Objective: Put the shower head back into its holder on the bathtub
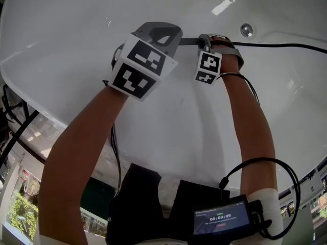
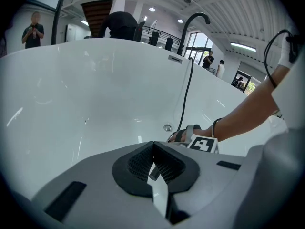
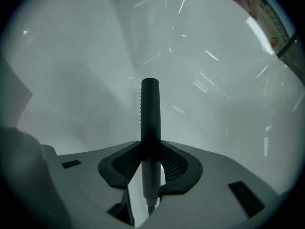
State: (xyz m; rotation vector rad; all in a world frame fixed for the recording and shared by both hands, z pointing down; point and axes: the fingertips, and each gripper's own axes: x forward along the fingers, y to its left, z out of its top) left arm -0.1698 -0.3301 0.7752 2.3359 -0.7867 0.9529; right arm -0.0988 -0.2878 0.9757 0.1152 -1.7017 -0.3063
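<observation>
Right tool (image 3: 151,151) has its pads pressed on the dark shower head (image 3: 149,109), which sticks straight out beyond them inside the white bathtub (image 1: 76,24). Its hose (image 2: 186,94) climbs the tub wall to the far rim. Left tool (image 2: 153,144), just beside, has its jaws together. A round metal fitting (image 1: 247,29) sits nearby.

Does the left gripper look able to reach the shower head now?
Probably yes: the shower head, clamped in the right gripper, ends beside the left gripper, nothing between them. The left jaws stand together, so they would need opening first.
</observation>
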